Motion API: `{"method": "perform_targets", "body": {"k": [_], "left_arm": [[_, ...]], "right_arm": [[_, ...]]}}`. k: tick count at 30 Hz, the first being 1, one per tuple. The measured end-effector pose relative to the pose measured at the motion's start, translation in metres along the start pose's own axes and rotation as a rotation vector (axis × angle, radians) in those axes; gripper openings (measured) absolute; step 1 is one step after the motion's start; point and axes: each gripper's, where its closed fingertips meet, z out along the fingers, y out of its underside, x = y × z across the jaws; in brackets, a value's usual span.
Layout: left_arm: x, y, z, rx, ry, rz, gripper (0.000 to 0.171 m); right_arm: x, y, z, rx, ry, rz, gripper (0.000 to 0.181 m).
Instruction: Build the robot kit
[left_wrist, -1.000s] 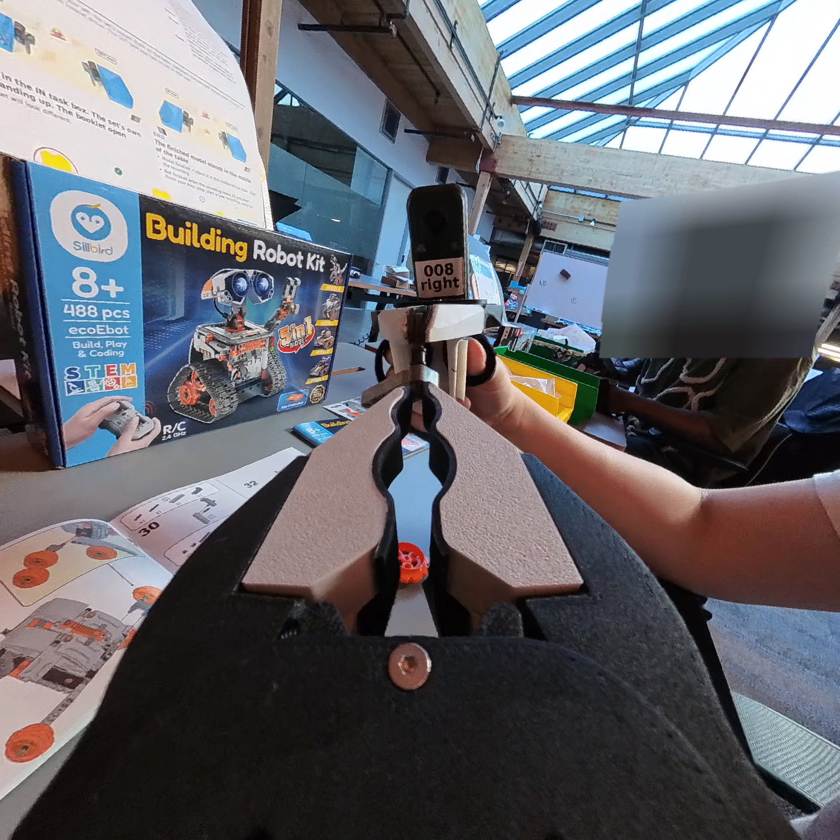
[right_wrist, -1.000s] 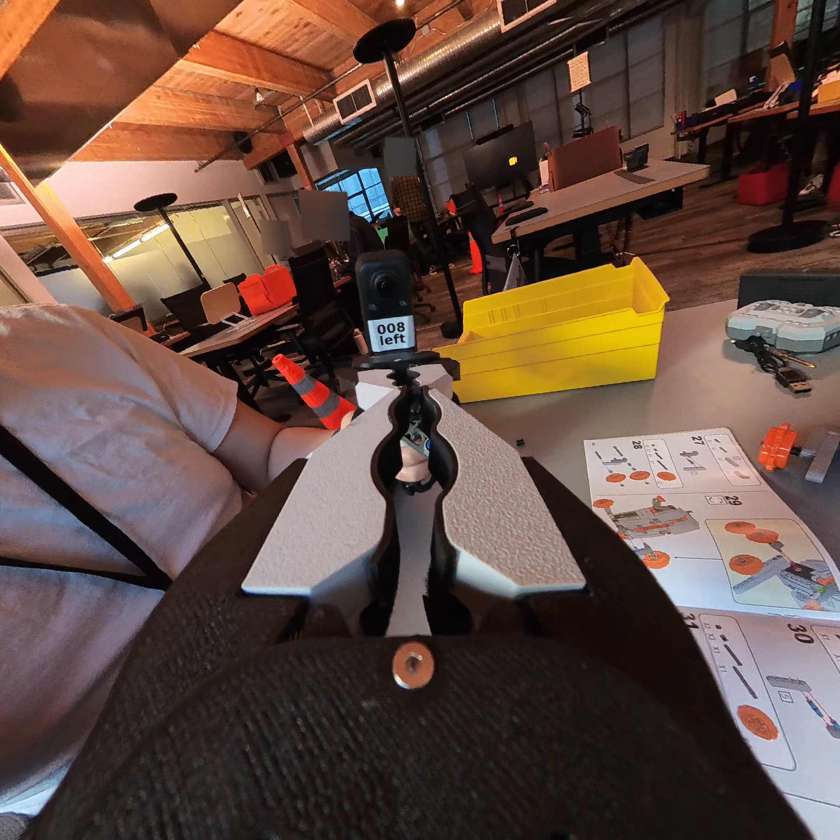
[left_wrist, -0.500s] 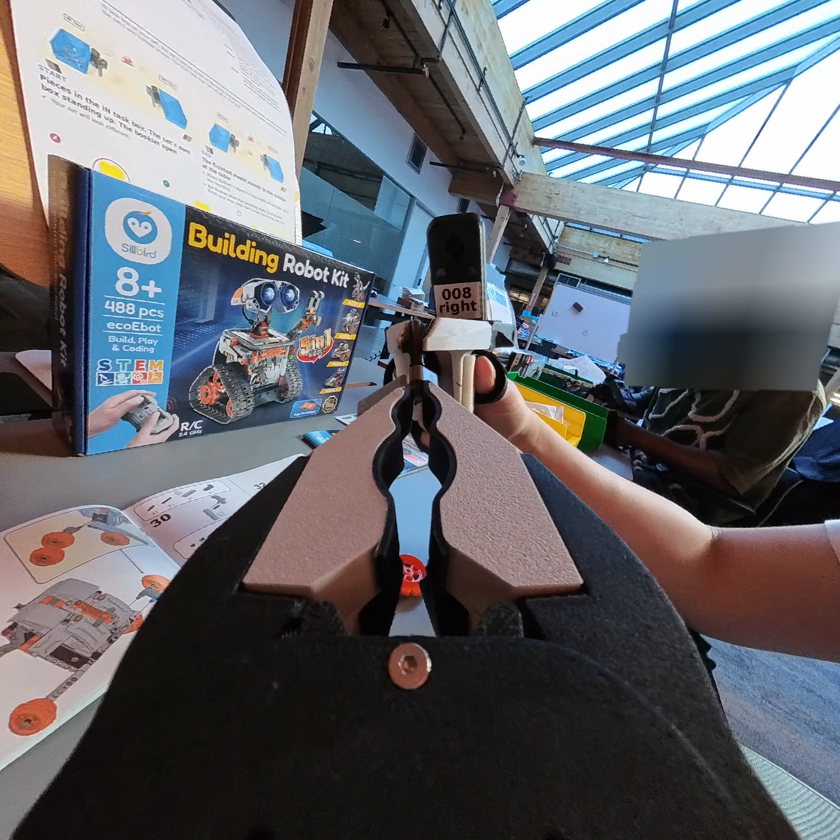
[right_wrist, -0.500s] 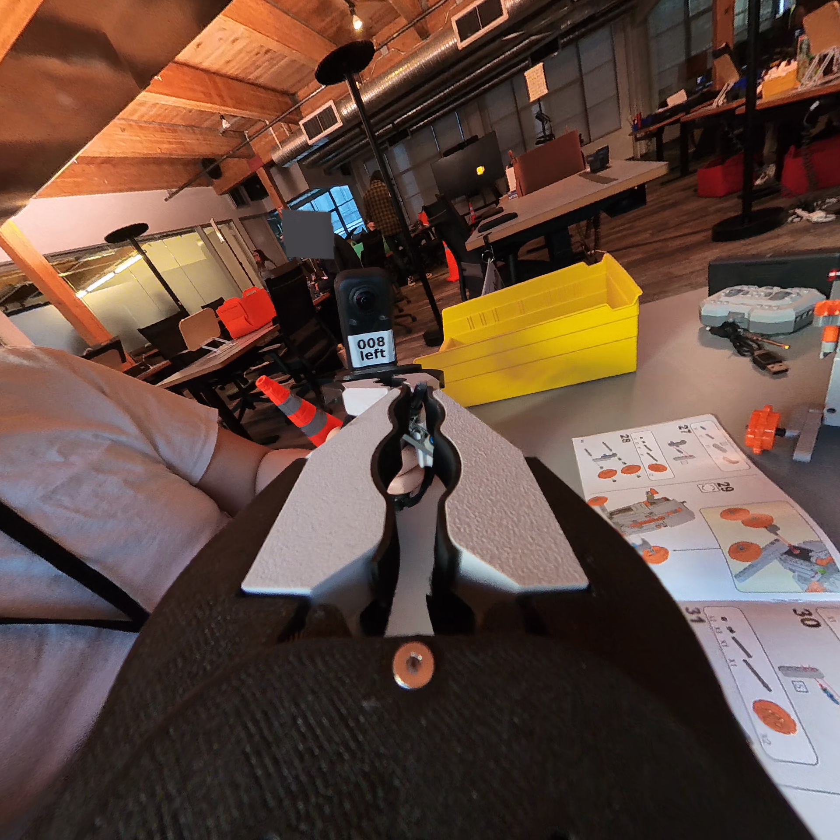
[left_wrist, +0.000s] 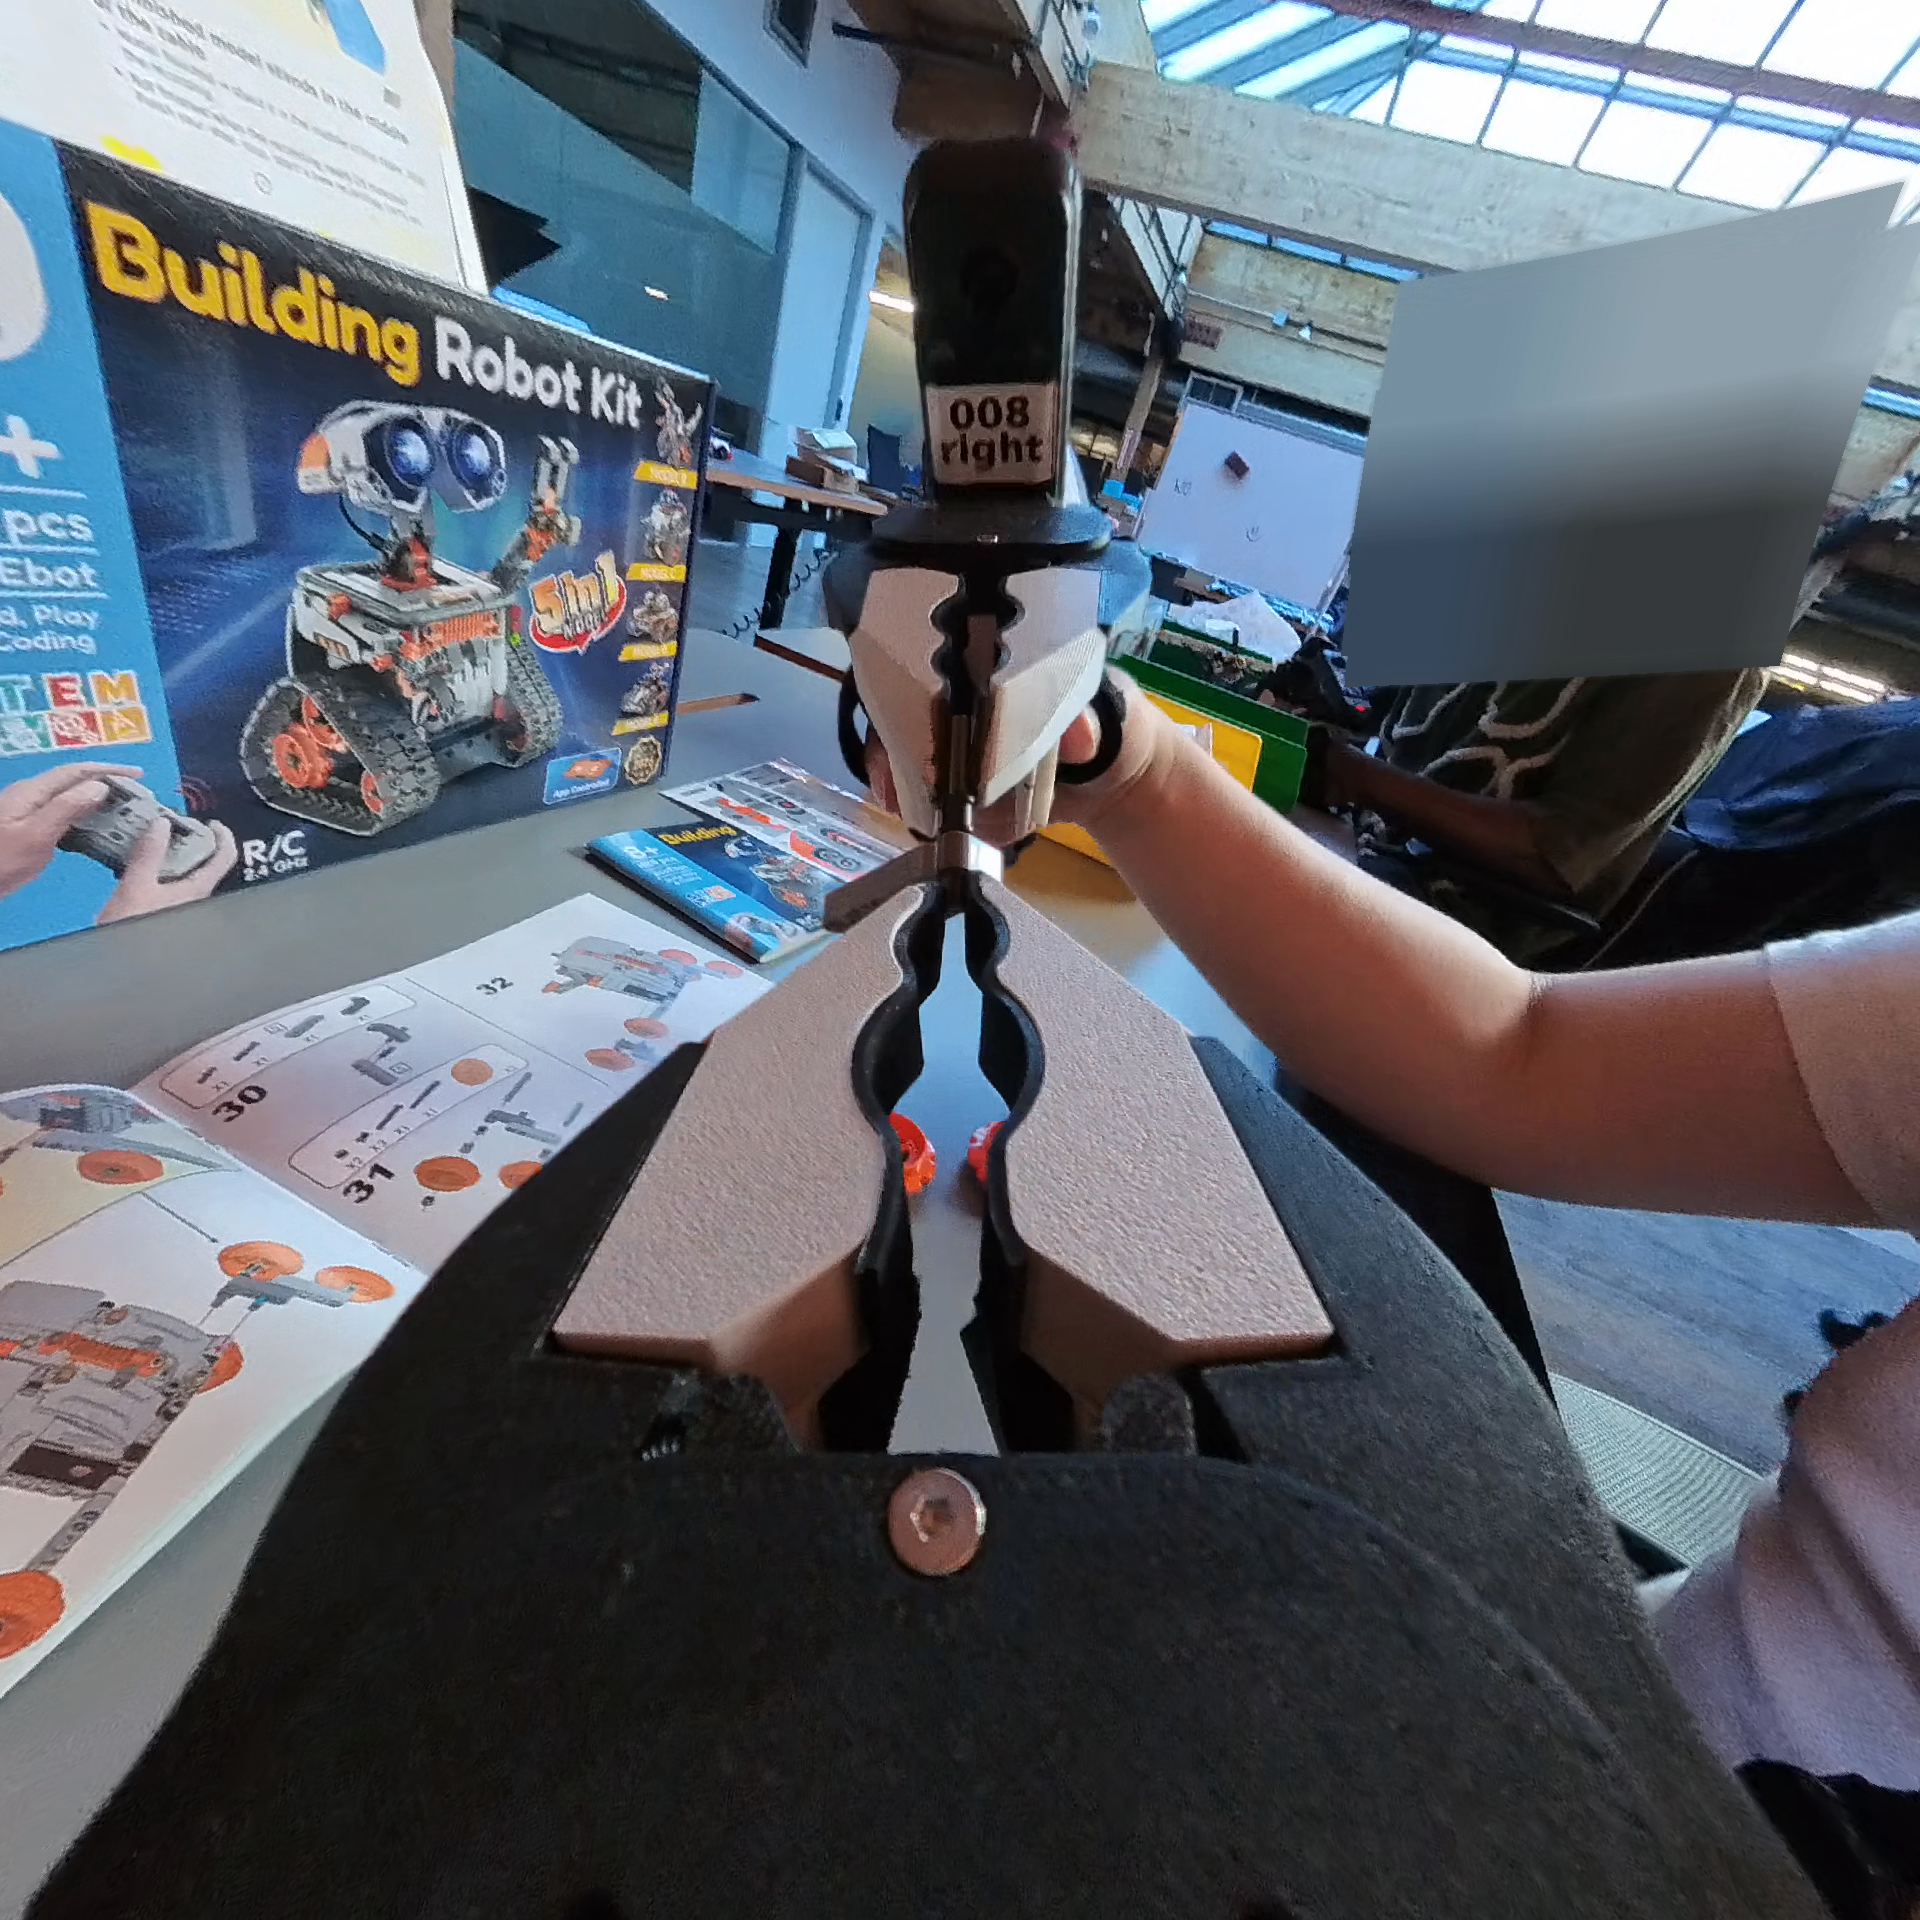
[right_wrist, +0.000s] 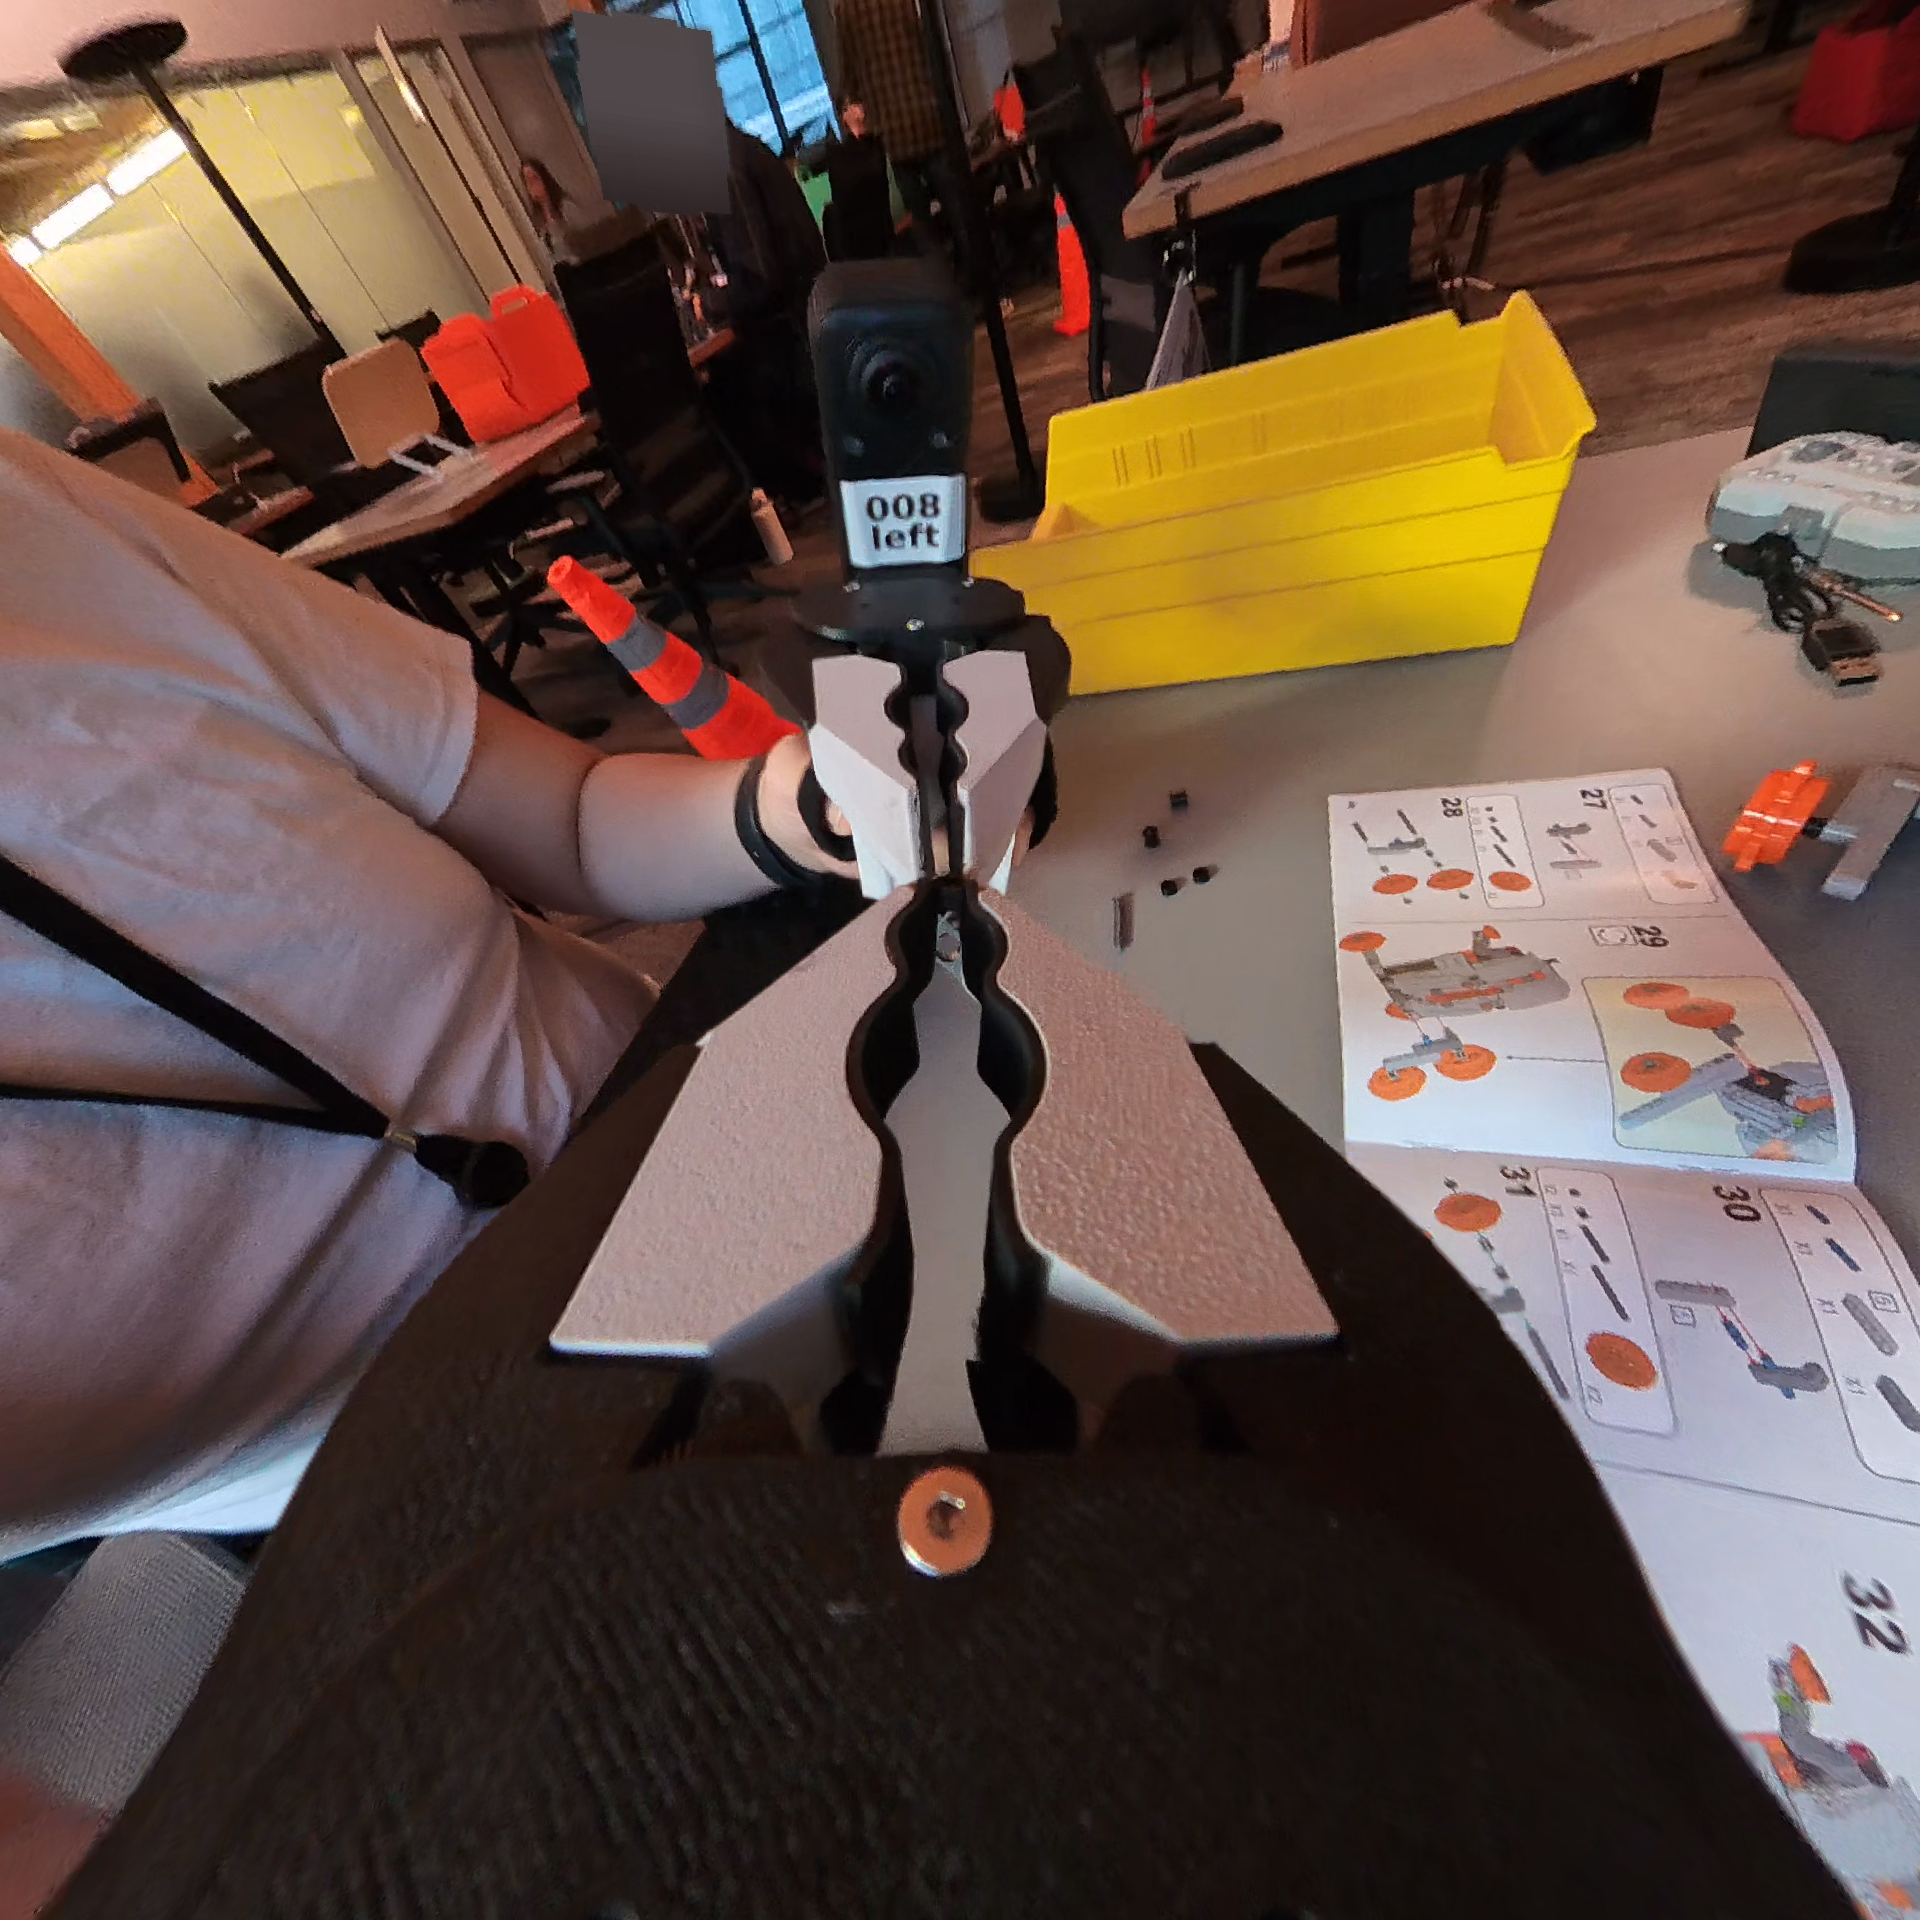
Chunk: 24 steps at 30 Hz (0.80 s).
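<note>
My left gripper (left_wrist: 956, 899) is shut on a small grey beam (left_wrist: 878, 883) that sticks out left of its tips, held above the grey table (left_wrist: 312, 925). My right gripper (left_wrist: 961, 821) faces it tip to tip and touches the same spot. In the right wrist view my right gripper (right_wrist: 942, 896) is shut on a small grey part (right_wrist: 948, 928) seen in its tip gap, with the left gripper (right_wrist: 932, 857) right against it. How the two parts meet is hidden by the fingers.
A robot kit box (left_wrist: 364, 582) stands at the back left. An open manual (left_wrist: 312, 1122) (right_wrist: 1558, 987) and a small booklet (left_wrist: 727, 873) lie on the table. Two orange wheels (left_wrist: 914, 1153) lie below the grippers. A yellow bin (right_wrist: 1299, 520), a grey controller (right_wrist: 1818, 499), an orange wheel assembly (right_wrist: 1766, 831) and black pins (right_wrist: 1174, 852) are nearby. Only a small space, under 4 cm, lies between the two pairs of fingers. Left tips and right tips are each some 30 cm from the orange wheel assembly (right_wrist: 1766, 831).
The two grippers have moved toward each other until their tips meet. Both stay shut. The grey beam now shows clearly at the left gripper's tips.
</note>
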Motion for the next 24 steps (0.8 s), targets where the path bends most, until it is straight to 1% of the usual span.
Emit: {"method": "perform_targets", "body": {"k": [9, 11, 24], "left_arm": [[-0.005, 0.011, 0.002, -0.045, -0.023, 0.012, 0.0], [-0.004, 0.009, 0.001, -0.03, -0.017, 0.005, 0.0], [-0.008, 0.012, -0.001, -0.045, -0.045, 0.002, 0.0]], "right_arm": [[0.004, 0.011, 0.002, -0.055, 0.021, -0.029, 0.003], [0.003, 0.008, 0.002, -0.04, 0.01, -0.03, 0.003], [0.006, 0.013, 0.006, -0.042, 0.012, -0.026, 0.003]]}}
